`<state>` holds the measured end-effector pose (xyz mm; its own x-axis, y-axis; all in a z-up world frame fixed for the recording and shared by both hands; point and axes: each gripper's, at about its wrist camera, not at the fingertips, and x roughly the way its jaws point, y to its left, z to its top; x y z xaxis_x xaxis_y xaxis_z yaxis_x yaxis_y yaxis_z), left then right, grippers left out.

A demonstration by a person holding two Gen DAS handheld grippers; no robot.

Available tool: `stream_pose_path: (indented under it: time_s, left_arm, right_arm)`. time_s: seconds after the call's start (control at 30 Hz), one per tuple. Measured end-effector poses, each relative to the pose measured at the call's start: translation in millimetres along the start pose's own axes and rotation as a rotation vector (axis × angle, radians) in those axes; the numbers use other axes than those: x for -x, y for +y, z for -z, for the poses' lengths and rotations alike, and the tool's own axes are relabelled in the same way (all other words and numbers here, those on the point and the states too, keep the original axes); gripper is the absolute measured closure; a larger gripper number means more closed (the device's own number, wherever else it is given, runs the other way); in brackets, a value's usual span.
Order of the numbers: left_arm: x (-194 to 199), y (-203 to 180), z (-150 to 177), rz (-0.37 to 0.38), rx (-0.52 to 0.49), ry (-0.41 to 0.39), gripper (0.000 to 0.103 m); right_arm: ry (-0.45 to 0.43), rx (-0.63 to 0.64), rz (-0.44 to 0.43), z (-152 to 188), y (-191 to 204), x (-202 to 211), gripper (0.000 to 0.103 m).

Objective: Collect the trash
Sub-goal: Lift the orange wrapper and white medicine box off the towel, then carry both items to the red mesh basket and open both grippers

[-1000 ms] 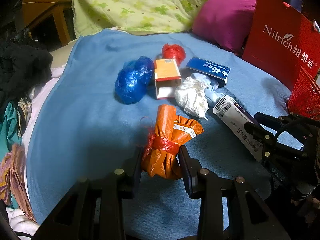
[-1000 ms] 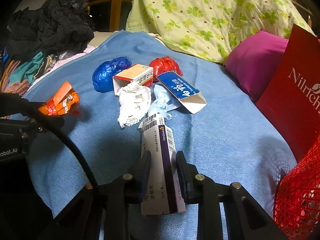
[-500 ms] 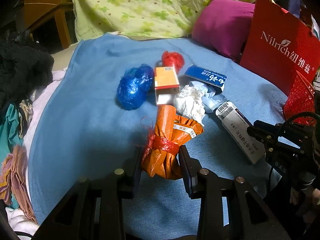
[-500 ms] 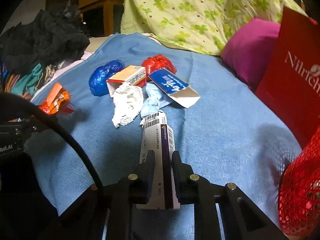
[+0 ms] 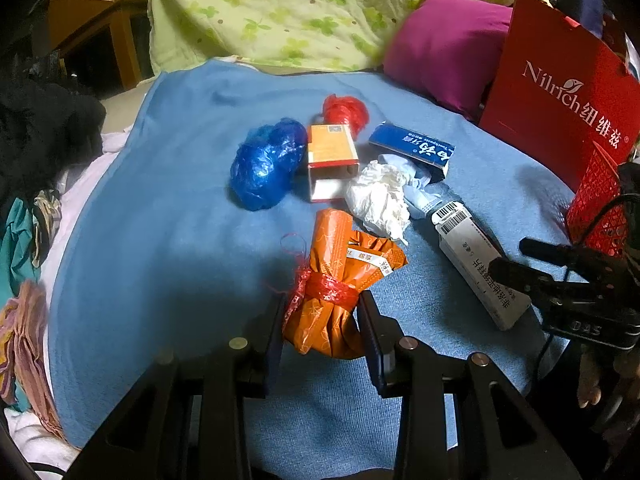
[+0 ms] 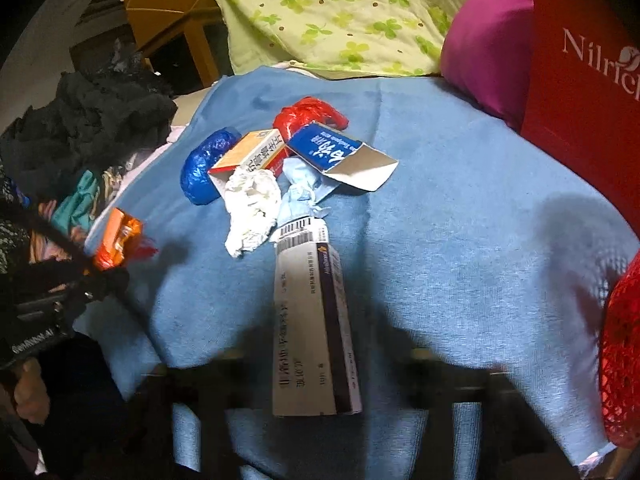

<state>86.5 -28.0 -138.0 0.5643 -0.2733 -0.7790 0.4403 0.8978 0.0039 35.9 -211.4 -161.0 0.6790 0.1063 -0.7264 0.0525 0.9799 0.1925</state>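
Observation:
My left gripper (image 5: 320,312) is shut on an orange wrapper bundle (image 5: 336,280) tied with red string, just above the blue blanket (image 5: 160,220). The same bundle (image 6: 118,240) shows at the left of the right wrist view. A long white box with a barcode (image 6: 312,320) lies on the blanket between the blurred fingers of my right gripper (image 6: 324,364), whose jaws are opening, their pads apart from the box. In the left wrist view the right gripper (image 5: 512,258) sits at the near end of that box (image 5: 472,264).
More trash lies beyond: a blue plastic bag (image 5: 266,168), a red bag (image 5: 346,110), an orange carton (image 5: 330,156), a blue toothpaste box (image 5: 412,150), crumpled white paper (image 5: 380,196). A red mesh basket (image 6: 622,360) and red paper bag (image 5: 560,92) stand right; clothes (image 5: 36,128) pile left.
The right gripper's jaws have spread off the white box, which now lies loose between them; that gripper also rolled and shifted a little. The left gripper still holds the orange bundle, unmoved.

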Motion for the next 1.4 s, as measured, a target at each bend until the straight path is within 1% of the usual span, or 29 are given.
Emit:
stream_pose_path:
  time_s: [0.07,0.13,0.2,0.23,0.33,0.4,0.43,0.5,0.63,0.8,0.97,1.1,1.2,1.4]
  left_arm:
    - [-0.6,-0.2,0.6,0.003,0.001,0.003,0.066]
    - [-1.0,-0.8,1.0,0.004,0.001,0.004,0.066]
    - [-0.4,-1.4,1.1,0.007,0.001,0.002,0.066]
    - [-0.2,-1.4,1.0,0.008,0.002,0.002,0.066]
    - [1.1,-2.4,1.7,0.012,-0.001,-0.001,0.066]
    - [1.5,-3.7,1.9,0.016,-0.004,0.0,0.066]
    - [1.8,-4.5,2.1,0.019,-0.006,0.001,0.066]
    - [2.4,-6.7,2.0,0.021,-0.011,0.001,0.066]
    - [6.2,-10.7,-0.3,0.026,-0.019,-0.005,0.066]
    - [18.8,-22.1,-8.9,0.037,-0.04,-0.026,0.066]
    - [38.1,-45.1,-25.7,0.044,-0.096,-0.067,0.066]
    - [56.4,-68.9,-42.1,0.064,-0.15,-0.108,0.066]
    - [71.0,-92.6,-54.9,0.09,-0.2,-0.141,0.066]
    - [99.9,-159.2,-82.9,0.186,-0.324,-0.214,0.066]
  right_arm:
    - [-0.018,0.015,0.001,-0.8,3.2,0.8,0.027]
    - [-0.006,0.04,0.011,-2.1,7.9,-2.2,0.028]
    - [0.007,0.072,0.026,-2.8,14.7,-6.9,0.046]
    - [0.021,0.083,0.027,-3.3,17.0,-9.9,0.048]
    - [0.091,0.12,0.066,-1.7,24.6,-29.4,0.049]
    - [0.124,0.13,0.08,2.4,26.3,-41.5,0.055]
    - [0.118,0.142,0.091,4.4,27.5,-43.1,0.057]
    - [0.103,0.142,0.087,5.5,27.2,-40.0,0.057]
    - [0.067,0.078,0.051,0.3,14.7,-23.1,0.058]
    - [-0.019,0.024,0.012,-9.7,2.3,22.2,0.058]
    - [-0.116,-0.012,0.007,-20.9,-11.9,80.3,0.058]
    - [-0.197,-0.035,0.021,-28.6,-28.7,129.4,0.058]
    - [-0.246,-0.058,0.035,-31.3,-40.8,161.6,0.057]
    - [-0.339,-0.145,0.08,-24.3,-84.9,223.1,0.057]
